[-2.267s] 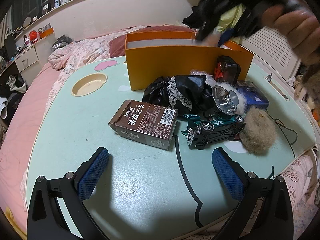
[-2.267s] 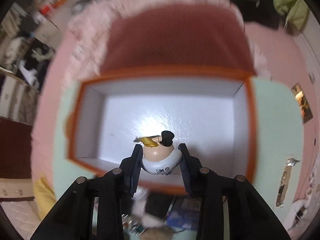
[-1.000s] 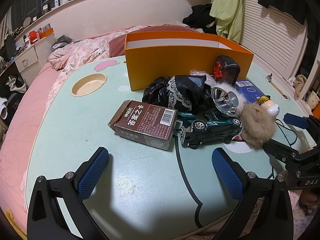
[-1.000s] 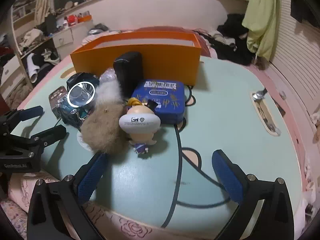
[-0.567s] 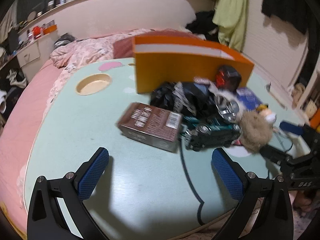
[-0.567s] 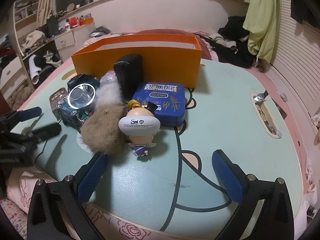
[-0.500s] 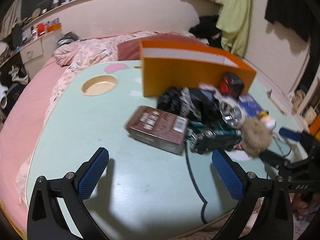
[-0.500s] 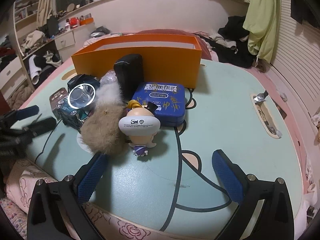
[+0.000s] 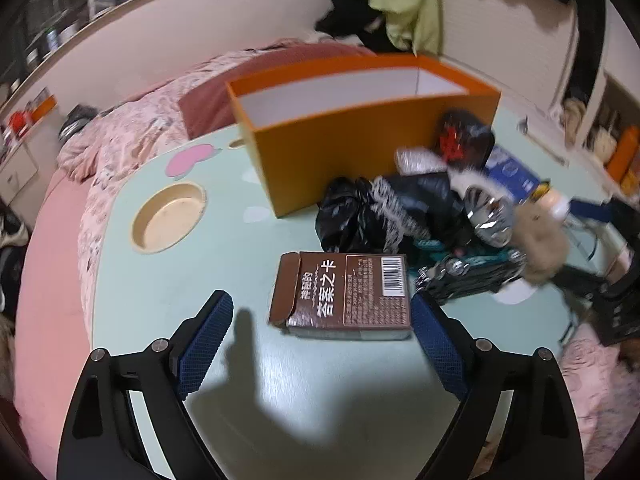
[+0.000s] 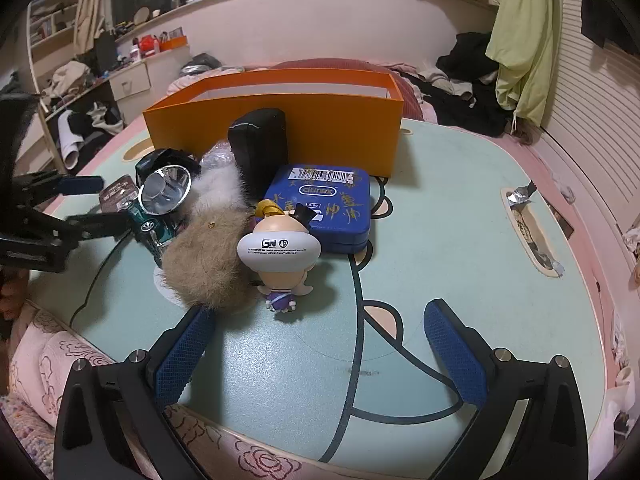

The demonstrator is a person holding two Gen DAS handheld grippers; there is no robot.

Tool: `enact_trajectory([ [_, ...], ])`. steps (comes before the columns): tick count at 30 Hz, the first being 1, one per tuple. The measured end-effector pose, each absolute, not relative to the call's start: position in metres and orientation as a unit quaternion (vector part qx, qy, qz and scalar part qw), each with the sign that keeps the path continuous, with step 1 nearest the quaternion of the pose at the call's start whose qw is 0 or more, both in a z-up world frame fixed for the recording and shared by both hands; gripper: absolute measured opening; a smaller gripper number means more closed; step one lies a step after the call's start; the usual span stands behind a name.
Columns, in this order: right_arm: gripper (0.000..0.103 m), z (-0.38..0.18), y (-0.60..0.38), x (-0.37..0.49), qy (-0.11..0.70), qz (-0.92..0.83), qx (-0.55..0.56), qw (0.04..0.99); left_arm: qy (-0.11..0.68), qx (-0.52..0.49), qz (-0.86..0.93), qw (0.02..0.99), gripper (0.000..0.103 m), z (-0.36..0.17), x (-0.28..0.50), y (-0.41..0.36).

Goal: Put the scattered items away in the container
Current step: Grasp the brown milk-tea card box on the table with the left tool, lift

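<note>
Two claws hover over the pale green desk (image 10: 460, 220), and neither grips anything. The left claw (image 9: 318, 338) has just been narrowing its jaws, yet they stand wide, with the brown carton (image 9: 344, 294) lying flat on the desk partly between the blue pads — the right pad sits just beside the carton's barcode end, the left pad stands clear of its open flap end. No pad presses on it that I can see.

The relation that counts is this: the carton lies straight ahead of the left claw and close to it, its long axis running across the view from pad to pad. So closing as things stand would squeeze it end to end, along its length, flap included. I judge that a roll of the wrist, or a grip across the short sides, would hold it better.

The right claw (image 10: 320, 354) is released too, its pads spread with bare desk between them; the figurine (image 10: 280, 254) stands just ahead of it, beside the fur ball (image 10: 208, 264) and the blue tin (image 10: 330, 206).

The orange box (image 9: 360, 136), the container, stands beyond the carton at the far side of the desk, open-topped, its visible inside bare. The left hand is plainly nearer the carton.
</note>
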State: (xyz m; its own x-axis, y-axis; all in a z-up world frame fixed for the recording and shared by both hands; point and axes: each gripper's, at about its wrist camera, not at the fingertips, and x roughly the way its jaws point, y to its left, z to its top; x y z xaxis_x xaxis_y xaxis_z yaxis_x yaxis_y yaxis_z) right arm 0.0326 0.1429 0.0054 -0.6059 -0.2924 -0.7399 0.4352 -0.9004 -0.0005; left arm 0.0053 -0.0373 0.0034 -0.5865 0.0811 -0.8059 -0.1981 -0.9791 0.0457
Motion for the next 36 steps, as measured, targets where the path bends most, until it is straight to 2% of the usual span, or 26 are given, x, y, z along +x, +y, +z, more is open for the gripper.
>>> enact_trajectory([
  [2, 0.103, 0.003, 0.139, 0.038, 0.091, -0.892, 0.394, 0.203, 0.042, -0.448, 0.887, 0.104, 0.063, 0.003, 0.002, -0.040],
  [3, 0.103, 0.004, 0.139, 0.038, 0.090, -0.892, 0.394, 0.204, 0.042, -0.443, 0.889, 0.106, 0.056, 0.005, 0.003, -0.040],
  [11, 0.102, 0.007, 0.141, 0.041, 0.070, -0.890, 0.393, 0.218, -0.003, -0.418, 0.905, 0.083, 0.057, 0.014, 0.036, -0.051],
  [13, 0.093, 0.012, 0.148, 0.041, 0.037, -0.889, 0.393, 0.232, -0.006, -0.409, 0.910, 0.065, 0.057, 0.016, 0.047, -0.052],
  [15, 0.079, 0.015, 0.152, 0.039, 0.006, -0.887, 0.397, 0.235, -0.006, -0.401, 0.914, 0.055, 0.057, 0.017, 0.057, -0.051],
  [19, 0.074, 0.024, 0.150, 0.033, -0.031, -0.882, 0.401, 0.247, -0.020, -0.390, 0.919, 0.063, 0.057, 0.017, 0.068, -0.043],
  [20, 0.073, 0.027, 0.147, 0.032, -0.033, -0.883, 0.398, 0.247, -0.022, -0.387, 0.920, 0.065, 0.057, 0.017, 0.069, -0.042],
  [25, 0.055, 0.029, 0.141, 0.024, -0.041, -0.881, 0.408, 0.237, -0.011, -0.389, 0.919, 0.062, 0.057, 0.011, 0.068, -0.035],
  [28, 0.046, 0.021, 0.128, 0.019, -0.003, -0.880, 0.419, 0.223, -0.011, -0.393, 0.918, 0.060, 0.057, 0.008, 0.067, -0.034],
  [29, 0.033, 0.020, 0.125, 0.020, 0.017, -0.883, 0.416, 0.217, -0.011, -0.392, 0.918, 0.060, 0.057, 0.008, 0.068, -0.034],
  [31, 0.031, 0.020, 0.120, 0.026, 0.035, -0.888, 0.407, 0.213, -0.011, -0.389, 0.919, 0.060, 0.057, 0.008, 0.069, -0.034],
  [36, 0.031, 0.021, 0.134, 0.036, -0.003, -0.889, 0.391, 0.239, -0.017, -0.381, 0.923, 0.059, 0.057, 0.010, 0.072, -0.037],
])
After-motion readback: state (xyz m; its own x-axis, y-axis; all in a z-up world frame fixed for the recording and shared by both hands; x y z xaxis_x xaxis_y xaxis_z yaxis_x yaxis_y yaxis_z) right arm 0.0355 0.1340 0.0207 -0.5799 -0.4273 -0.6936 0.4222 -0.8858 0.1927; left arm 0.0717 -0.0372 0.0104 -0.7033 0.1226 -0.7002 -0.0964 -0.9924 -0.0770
